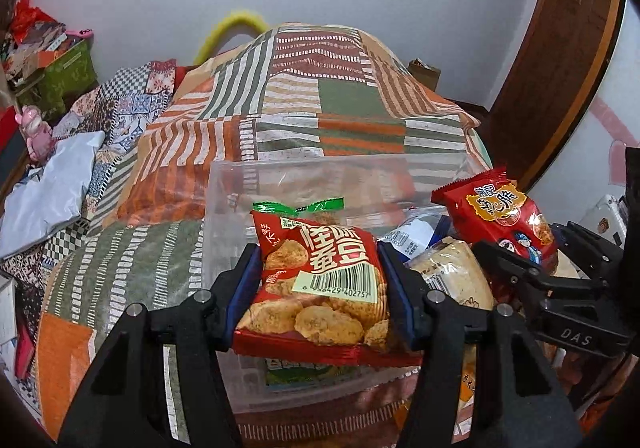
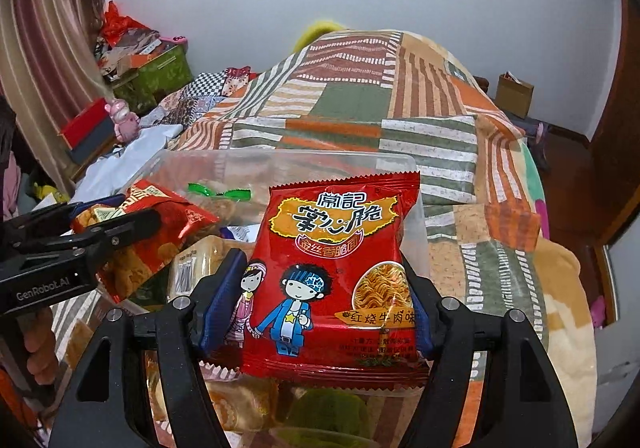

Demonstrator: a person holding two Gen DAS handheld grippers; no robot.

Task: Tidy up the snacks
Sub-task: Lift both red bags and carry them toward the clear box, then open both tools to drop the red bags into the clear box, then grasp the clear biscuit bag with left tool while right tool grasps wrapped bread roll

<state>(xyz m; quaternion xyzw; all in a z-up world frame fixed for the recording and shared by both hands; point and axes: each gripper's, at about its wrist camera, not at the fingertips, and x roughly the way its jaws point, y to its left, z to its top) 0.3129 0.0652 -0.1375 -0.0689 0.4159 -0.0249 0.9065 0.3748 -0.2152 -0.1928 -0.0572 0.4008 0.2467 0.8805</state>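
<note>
My left gripper (image 1: 318, 280) is shut on a red broad-bean snack packet (image 1: 320, 288) with a barcode, held over a clear plastic bin (image 1: 224, 216) on the bed. My right gripper (image 2: 320, 288) is shut on a red crispy-noodle packet (image 2: 332, 272) with cartoon children, held over the same clear bin (image 2: 416, 240). The noodle packet (image 1: 504, 220) and right gripper (image 1: 516, 268) show at the right of the left wrist view. The bean packet (image 2: 160, 232) and left gripper (image 2: 104, 232) show at the left of the right wrist view. Several other packets (image 1: 452, 268) lie in the bin.
The bin sits on a bed with a striped patchwork quilt (image 1: 320, 108). A grey bag (image 1: 48, 192) and a pink toy (image 1: 36, 132) lie left. Boxes (image 2: 152, 72) stand at the far left. A cardboard box (image 2: 516, 94) stands on the floor far right.
</note>
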